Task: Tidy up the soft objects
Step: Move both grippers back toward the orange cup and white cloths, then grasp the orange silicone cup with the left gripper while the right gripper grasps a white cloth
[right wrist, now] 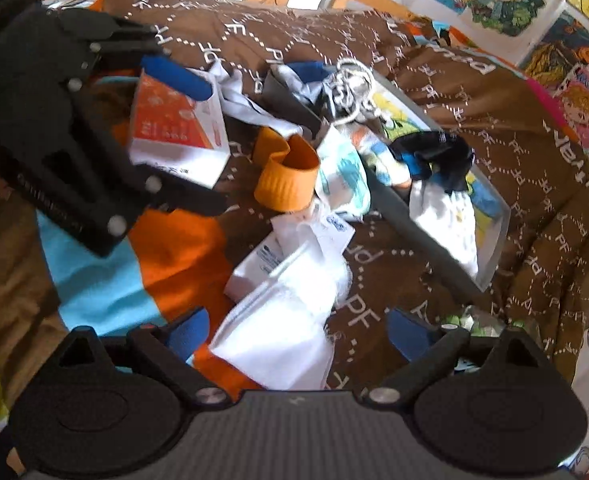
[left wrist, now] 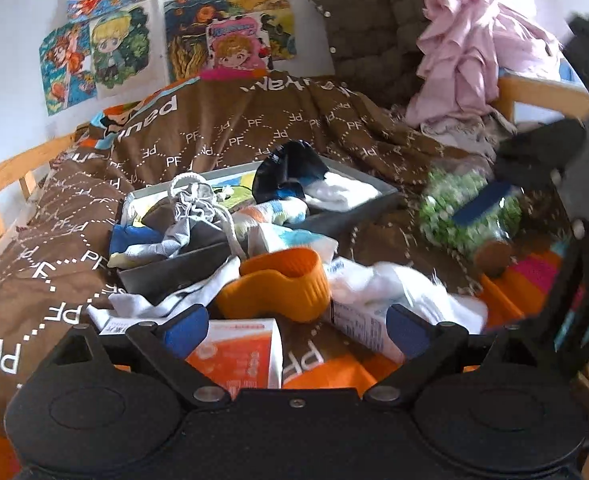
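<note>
A grey tray on the brown bedspread holds several socks and a drawstring pouch. My left gripper is open low over the bed. An orange-and-white box lies by its left pad, and an orange ribbed sleeve stands just ahead. My right gripper is open too, with white cloth lying loose between its jaws and neither pad pressing it. In the right wrist view the left gripper straddles the box beside the sleeve and the tray.
One blurred finger of the right gripper hangs over a green speckled item. A pink garment and a quilted brown one are piled at the back right. A wooden bed rail runs along the left, under drawings on the wall.
</note>
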Motion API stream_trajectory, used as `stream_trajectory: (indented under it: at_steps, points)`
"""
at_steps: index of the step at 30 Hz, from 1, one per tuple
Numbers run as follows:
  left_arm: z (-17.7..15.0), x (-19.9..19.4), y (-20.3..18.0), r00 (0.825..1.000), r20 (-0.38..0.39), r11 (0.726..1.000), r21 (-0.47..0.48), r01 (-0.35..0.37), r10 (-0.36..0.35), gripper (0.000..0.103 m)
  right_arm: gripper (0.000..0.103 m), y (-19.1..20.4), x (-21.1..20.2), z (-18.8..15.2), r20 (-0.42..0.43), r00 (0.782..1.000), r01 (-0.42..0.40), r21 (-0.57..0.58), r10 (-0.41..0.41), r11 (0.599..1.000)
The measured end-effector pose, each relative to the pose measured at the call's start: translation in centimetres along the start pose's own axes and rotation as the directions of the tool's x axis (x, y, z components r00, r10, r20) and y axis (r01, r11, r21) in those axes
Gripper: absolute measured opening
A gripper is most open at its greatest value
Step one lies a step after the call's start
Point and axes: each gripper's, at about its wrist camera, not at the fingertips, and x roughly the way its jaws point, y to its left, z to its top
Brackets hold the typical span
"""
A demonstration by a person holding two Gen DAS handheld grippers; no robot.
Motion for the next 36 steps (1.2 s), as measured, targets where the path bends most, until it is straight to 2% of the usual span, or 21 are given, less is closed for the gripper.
stream_trajectory:
  at_steps: [3, 6, 8, 11, 14, 17, 20, 25, 28, 33, 36]
  points:
    - [0.7, 0.9, 0.1, 1.0, -0.003, 1.0, -0.003, 0.011, -0.011, 0.096, 0.095, 0.0, 0.4, -0.1, -0.011, 1.0, -0.007, 0.013, 0.007, 1.0]
    - [1.3, 2.7, -0.1, 0.997, -0.075, 1.0, -0.007, 0.028, -0.028, 0.094, 0.095, 0.1, 0.7, -0.1, -0.016, 1.0, -0.021, 0.02, 0.021, 1.0]
    - [1.3, 3.8, 0.0, 0.993, -0.101, 0.997, -0.053, 0.059, -0.064, 0.093, 0.095, 0.1, 0.9, -0.1, -0.02, 0.999, -0.032, 0.023, 0.033, 0.999]
    - [1.3, 4.7, 0.1, 0.991, -0.098, 0.993, -0.082, 0.08, -0.088, 0.091, 0.095, 0.1, 1.1, -0.1, -0.025, 0.999, -0.037, 0.032, 0.038, 0.999]
    - [1.6, 5.8, 0.6, 0.988, -0.094, 0.983, -0.153, 0.106, -0.121, 0.09, 0.093, 0.0, 1.5, -0.2, -0.036, 0.998, -0.041, 0.047, 0.043, 0.998]
    - [1.5, 6.9, 1.5, 0.985, -0.099, 0.966, -0.233, 0.113, -0.139, 0.081, 0.092, -0.1, 1.9, -0.1, -0.042, 0.998, -0.046, 0.059, 0.049, 0.997]
    - [1.4, 7.1, 2.2, 0.987, -0.092, 0.959, -0.261, 0.107, -0.135, 0.076, 0.089, -0.2, 2.4, -0.1, -0.055, 0.997, -0.053, 0.069, 0.056, 0.996]
    - [1.3, 7.3, 2.5, 0.988, -0.094, 0.963, -0.252, 0.094, -0.121, 0.066, 0.086, -0.3, 2.7, -0.1, -0.069, 0.996, -0.058, 0.08, 0.064, 0.995]
    - [1.2, 7.4, 2.7, 0.989, -0.098, 0.965, -0.248, 0.081, -0.108, 0.057, 0.085, -0.5, 2.8, -0.2, -0.081, 0.994, -0.06, 0.097, 0.068, 0.994]
    - [1.3, 7.4, 2.8, 0.988, -0.103, 0.966, -0.245, 0.084, -0.113, 0.041, 0.073, -0.8, 3.0, -0.4, -0.089, 0.992, -0.08, 0.13, 0.092, 0.988]
    - [1.3, 7.4, 2.6, 0.988, -0.106, 0.971, -0.225, 0.084, -0.11, 0.039, 0.066, -1.2, 3.0, -0.4, -0.085, 0.99, -0.094, 0.167, 0.109, 0.982]
